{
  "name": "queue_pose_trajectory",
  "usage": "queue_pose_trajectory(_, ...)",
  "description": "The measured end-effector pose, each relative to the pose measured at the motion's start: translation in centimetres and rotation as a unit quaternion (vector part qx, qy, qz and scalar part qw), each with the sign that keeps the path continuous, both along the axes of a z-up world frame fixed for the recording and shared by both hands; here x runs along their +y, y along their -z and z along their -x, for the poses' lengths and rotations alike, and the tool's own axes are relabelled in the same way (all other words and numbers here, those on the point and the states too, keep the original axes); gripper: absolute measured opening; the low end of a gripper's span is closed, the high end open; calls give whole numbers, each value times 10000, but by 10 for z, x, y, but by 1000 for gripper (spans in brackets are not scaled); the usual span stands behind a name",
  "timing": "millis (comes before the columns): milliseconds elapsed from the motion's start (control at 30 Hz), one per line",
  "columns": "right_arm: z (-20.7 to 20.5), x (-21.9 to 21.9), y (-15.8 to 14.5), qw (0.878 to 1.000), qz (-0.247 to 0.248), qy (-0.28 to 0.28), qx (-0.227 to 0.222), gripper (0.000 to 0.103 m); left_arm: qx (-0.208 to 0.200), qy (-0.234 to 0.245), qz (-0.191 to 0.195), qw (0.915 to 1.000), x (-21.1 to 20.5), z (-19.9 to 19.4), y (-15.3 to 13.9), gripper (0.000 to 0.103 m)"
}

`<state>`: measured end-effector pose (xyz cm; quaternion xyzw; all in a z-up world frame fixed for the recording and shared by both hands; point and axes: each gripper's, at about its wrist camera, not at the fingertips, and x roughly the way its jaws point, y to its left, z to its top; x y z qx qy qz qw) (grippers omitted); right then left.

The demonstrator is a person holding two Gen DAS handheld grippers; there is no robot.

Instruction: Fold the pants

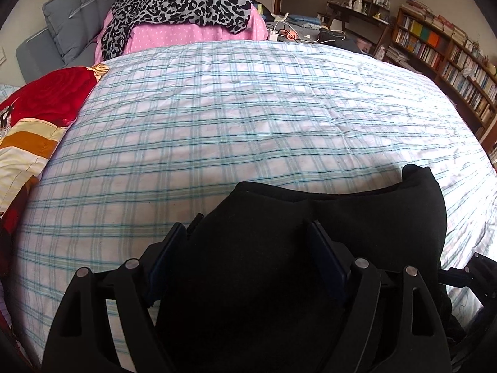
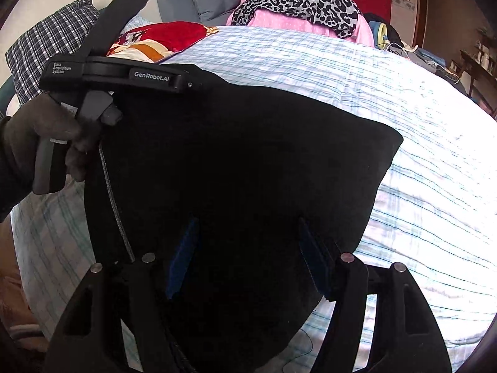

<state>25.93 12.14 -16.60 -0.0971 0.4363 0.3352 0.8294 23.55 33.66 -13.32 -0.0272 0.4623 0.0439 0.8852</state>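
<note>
The black pants (image 1: 341, 217) lie folded on the plaid bedspread (image 1: 217, 118) at the near edge; they fill the middle of the right wrist view (image 2: 248, 161). My left gripper (image 1: 248, 233) is open, its blue-padded jaws wide apart with the black fabric lying between them. My right gripper (image 2: 248, 233) is also open, jaws apart over the pants. The left gripper's body, held by a gloved hand, shows in the right wrist view (image 2: 124, 76) at the pants' upper left corner.
A pink dotted bundle (image 1: 198, 35) with a leopard-print cloth (image 1: 186, 3) sits at the bed's far end. A red and striped blanket (image 1: 40, 124) lies at the left. Grey cushions (image 1: 71, 18), a bookshelf (image 1: 450, 59) at the right, a checked pillow (image 2: 46, 49).
</note>
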Motion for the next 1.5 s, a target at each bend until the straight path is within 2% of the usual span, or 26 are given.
queue_pose_trajectory(200, 8, -16, -20, 9994, -313, 154, -39, 67, -159, -180, 83, 9997, 1, 19, -28, 80)
queue_pose_trajectory(400, 27, -27, -26, 9996, -281, 2, -105, 67, -503, -120, -132, 9986, -16, 61, -59, 80)
queue_pose_trajectory(500, 26, -24, -13, 9999, -95, -44, 75, 67, -470, -40, -212, 9987, -29, 78, -54, 80)
queue_pose_trajectory(700, 32, -19, 3, 9998, -8, -34, 220, 67, -119, 138, -657, 9977, -49, 89, -12, 80)
queue_pose_trajectory(867, 34, -18, 13, 9999, 98, -36, 119, 68, -242, -51, -332, 9991, -41, 92, 1, 81)
queue_pose_trajectory(967, 34, -18, 14, 9999, 90, -23, 117, 68, -253, -56, -380, 9989, -43, 93, 5, 81)
queue_pose_trajectory(1100, 33, -29, 6, 9996, -193, 95, 203, 68, -244, -174, -384, 9988, -44, 95, 0, 81)
queue_pose_trajectory(1300, 39, -45, -18, 9987, -450, 220, -27, 69, -334, -394, -579, 9970, -56, 108, -21, 84)
queue_pose_trajectory(1367, 40, -49, -22, 9985, -486, 250, -63, 79, -381, -445, -701, 9958, -62, 114, -28, 85)
queue_pose_trajectory(1500, 42, -57, -24, 9980, -513, 351, -58, 82, -373, -539, -853, 9942, -75, 121, -37, 88)
